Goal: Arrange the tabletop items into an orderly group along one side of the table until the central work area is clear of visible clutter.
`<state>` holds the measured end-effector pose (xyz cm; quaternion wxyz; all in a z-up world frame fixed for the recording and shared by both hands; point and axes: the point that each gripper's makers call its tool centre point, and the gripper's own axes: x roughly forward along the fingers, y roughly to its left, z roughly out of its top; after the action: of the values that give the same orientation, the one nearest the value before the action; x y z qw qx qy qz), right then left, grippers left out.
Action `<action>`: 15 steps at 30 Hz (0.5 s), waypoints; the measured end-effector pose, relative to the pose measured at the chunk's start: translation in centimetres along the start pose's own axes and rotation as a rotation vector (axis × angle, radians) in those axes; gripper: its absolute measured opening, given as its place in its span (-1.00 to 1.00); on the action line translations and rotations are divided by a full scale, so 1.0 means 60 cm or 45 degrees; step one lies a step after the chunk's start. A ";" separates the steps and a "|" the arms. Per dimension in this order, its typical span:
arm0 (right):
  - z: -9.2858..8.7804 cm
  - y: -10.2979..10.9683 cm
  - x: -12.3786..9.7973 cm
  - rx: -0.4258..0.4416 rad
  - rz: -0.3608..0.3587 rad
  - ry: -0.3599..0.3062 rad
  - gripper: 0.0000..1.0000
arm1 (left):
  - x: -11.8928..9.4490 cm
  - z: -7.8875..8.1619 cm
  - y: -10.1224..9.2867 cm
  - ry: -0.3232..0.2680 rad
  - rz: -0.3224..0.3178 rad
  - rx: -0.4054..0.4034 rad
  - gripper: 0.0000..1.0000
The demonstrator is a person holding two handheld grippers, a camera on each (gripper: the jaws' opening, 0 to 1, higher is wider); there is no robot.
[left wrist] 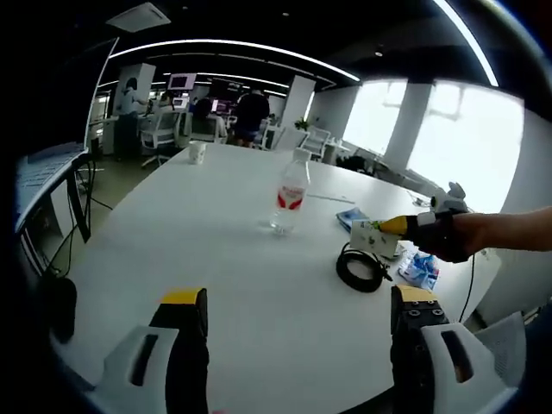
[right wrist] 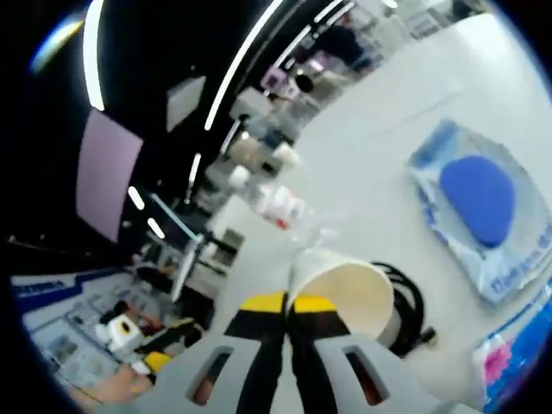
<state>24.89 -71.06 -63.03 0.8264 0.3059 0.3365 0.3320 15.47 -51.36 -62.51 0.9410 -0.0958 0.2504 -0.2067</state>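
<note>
- The right claw (right wrist: 289, 312) pinches the rim of a paper cup (right wrist: 349, 293), so it can carry it.
- The cup is just beside the black cable (left wrist: 360, 267), right of the bottle (left wrist: 290, 197).
- The left claw (left wrist: 297, 315) is wide and holds nothing, waiting over bare table (left wrist: 198, 241).

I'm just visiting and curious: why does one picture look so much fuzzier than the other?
Left gripper view: fairly sharp, the water bottle and black cable crisp, but the windows are blown out white. Right gripper view: tilted and smeared, the bottle and ceiling lights streaked; the paper cup at the jaws is soft.
</note>
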 end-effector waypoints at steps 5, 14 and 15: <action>0.015 0.021 0.007 -0.180 -0.007 0.099 -1.00 | 0.002 -0.009 -0.002 0.011 -0.013 -0.006 0.71; 0.026 0.027 0.020 -0.278 -0.018 0.185 -1.00 | 0.003 -0.003 0.004 -0.010 -0.017 -0.004 0.73; 0.025 0.024 0.022 -0.295 -0.021 0.203 -1.00 | 0.002 -0.003 0.004 -0.010 -0.017 -0.005 0.73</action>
<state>26.26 -69.65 -61.53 0.8296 0.1783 0.3629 0.3851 15.59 -51.21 -62.79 0.9403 -0.1000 0.2465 -0.2122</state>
